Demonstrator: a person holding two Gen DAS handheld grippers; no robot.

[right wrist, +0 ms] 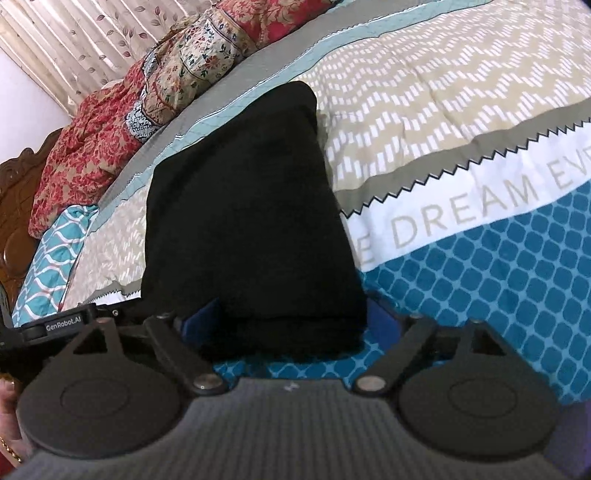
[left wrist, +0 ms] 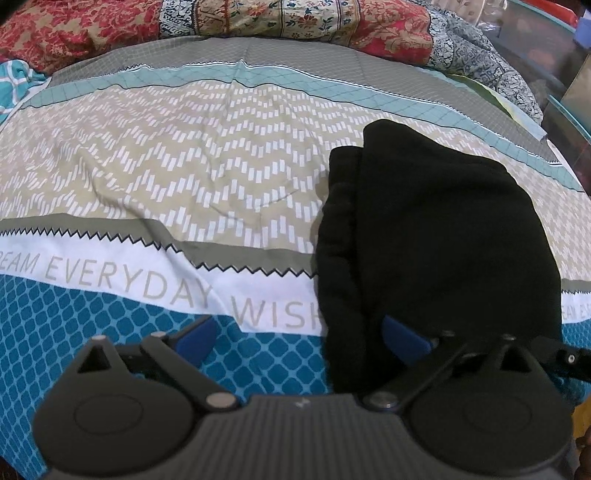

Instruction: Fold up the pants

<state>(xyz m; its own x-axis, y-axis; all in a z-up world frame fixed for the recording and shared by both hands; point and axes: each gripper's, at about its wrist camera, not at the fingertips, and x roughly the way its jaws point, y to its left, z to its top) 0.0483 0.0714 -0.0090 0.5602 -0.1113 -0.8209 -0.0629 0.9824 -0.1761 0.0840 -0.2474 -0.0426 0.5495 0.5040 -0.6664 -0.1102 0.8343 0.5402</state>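
The black pants [left wrist: 436,229] lie folded into a thick stack on the patterned bedspread [left wrist: 166,166]. In the left wrist view they fill the right half. My left gripper [left wrist: 301,339] is open wide over the stack's near left corner; one blue pad [left wrist: 404,339] rests against the black cloth and the other sits over bare bedspread. In the right wrist view the pants [right wrist: 247,206] run away from the camera. My right gripper [right wrist: 291,317] is open, its fingers standing on either side of the stack's near end without squeezing it.
Red floral quilts [left wrist: 92,29] are bunched along the far side of the bed, and a teal patterned cloth [right wrist: 55,254] lies beside them. A carved wooden headboard [right wrist: 18,192] and a curtain [right wrist: 74,44] stand behind. Shelving [left wrist: 569,74] lies past the bed's right edge.
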